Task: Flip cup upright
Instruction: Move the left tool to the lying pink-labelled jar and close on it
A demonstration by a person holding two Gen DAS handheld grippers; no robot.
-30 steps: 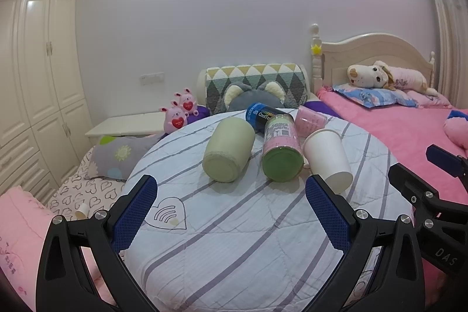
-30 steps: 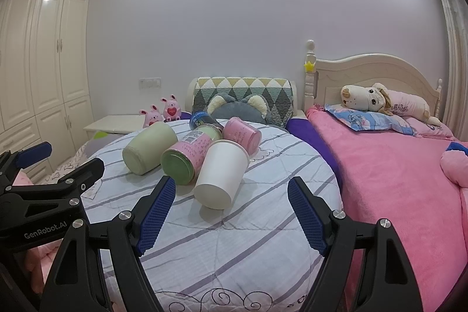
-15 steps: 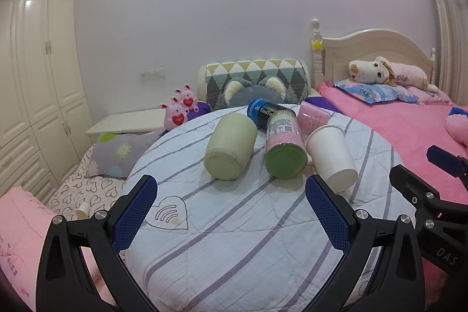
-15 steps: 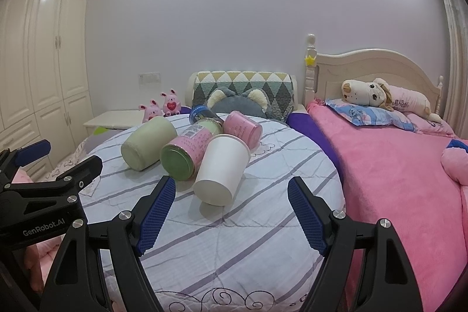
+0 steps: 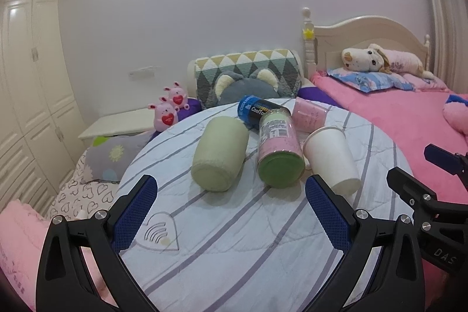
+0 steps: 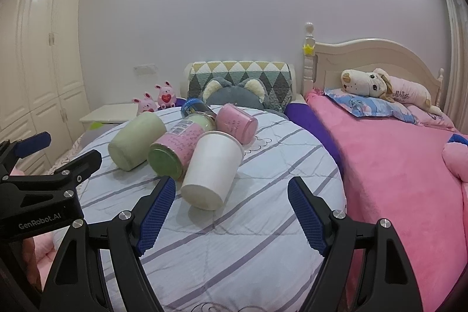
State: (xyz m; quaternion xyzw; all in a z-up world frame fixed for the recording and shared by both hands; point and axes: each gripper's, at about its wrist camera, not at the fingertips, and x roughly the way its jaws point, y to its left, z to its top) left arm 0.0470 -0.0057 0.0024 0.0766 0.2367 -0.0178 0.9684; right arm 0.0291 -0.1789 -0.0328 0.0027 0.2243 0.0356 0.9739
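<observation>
The white paper cup (image 6: 212,169) lies on its side on the round table (image 5: 263,253), which has a striped cloth, and its closed bottom faces the cameras while its open rim points toward the back. The right gripper (image 6: 231,212) hovers low over the table just in front of the white paper cup, with its 2 blue-padded jaws spread wide and nothing between them; the cup bottom sits between the 2 fingertips in that view but is not touched. The left gripper (image 5: 231,212) is also spread wide and holds nothing, a little in front of the cups. Just left of the white paper cup lies a pink jar with a green lid (image 5: 279,149), touching it, and further left lies a pale green cup (image 5: 220,154), also on its side. Behind the white paper cup are a pink cup (image 5: 310,114) and a dark blue can (image 5: 257,110), both lying down. Right of the table is a bed with a pink blanket (image 6: 395,165).
</observation>
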